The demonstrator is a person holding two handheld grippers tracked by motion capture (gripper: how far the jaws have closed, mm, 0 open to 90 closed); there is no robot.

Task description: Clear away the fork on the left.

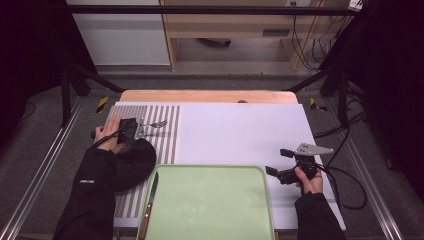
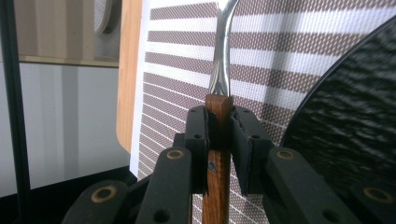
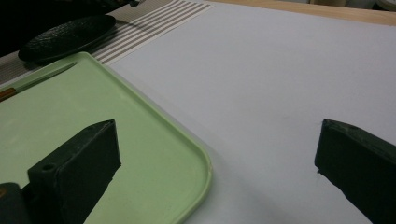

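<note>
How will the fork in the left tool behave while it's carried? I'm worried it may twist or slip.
The fork looks stiff: wooden handle, metal neck, so it probably won't bend. The left tool clamps the handle near its metal end, so the wood likely grips well. The tines reach past the jaws over the striped mat, so it might pivot if bumped.

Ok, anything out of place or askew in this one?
Nothing stands out. The left gripper holds the fork by its wooden handle over the striped mat; the knife lies on the green tray.
</note>
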